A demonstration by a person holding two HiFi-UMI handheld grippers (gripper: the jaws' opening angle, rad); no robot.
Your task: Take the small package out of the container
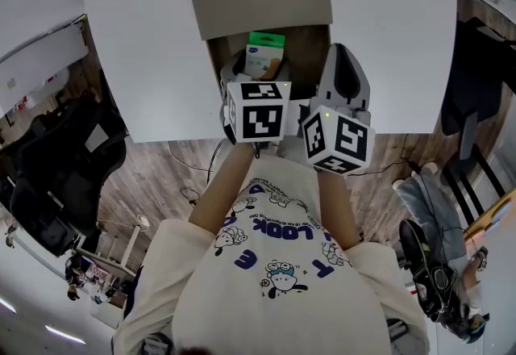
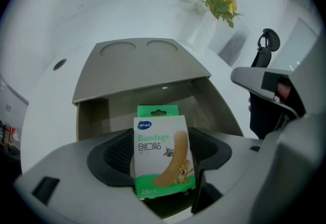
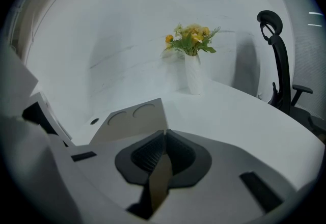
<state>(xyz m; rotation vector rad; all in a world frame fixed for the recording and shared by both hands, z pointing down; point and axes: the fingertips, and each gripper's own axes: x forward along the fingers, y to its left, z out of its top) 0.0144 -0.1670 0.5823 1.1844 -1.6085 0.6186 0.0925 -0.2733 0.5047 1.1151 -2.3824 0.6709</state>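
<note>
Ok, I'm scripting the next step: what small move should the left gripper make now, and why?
Probably draw the left gripper back out of the cardboard box, jaws kept shut: they clamp the bandage package, which sits in the box's open mouth, while the right gripper pinches a box flap, steadying it.

The small package (image 2: 162, 154) reads "Bandage" in green, with "创口贴" beneath it and "26" at its lower edge; the person's shirt (image 1: 278, 261) carries "LOOK" in blue letters, seen upside down.
</note>
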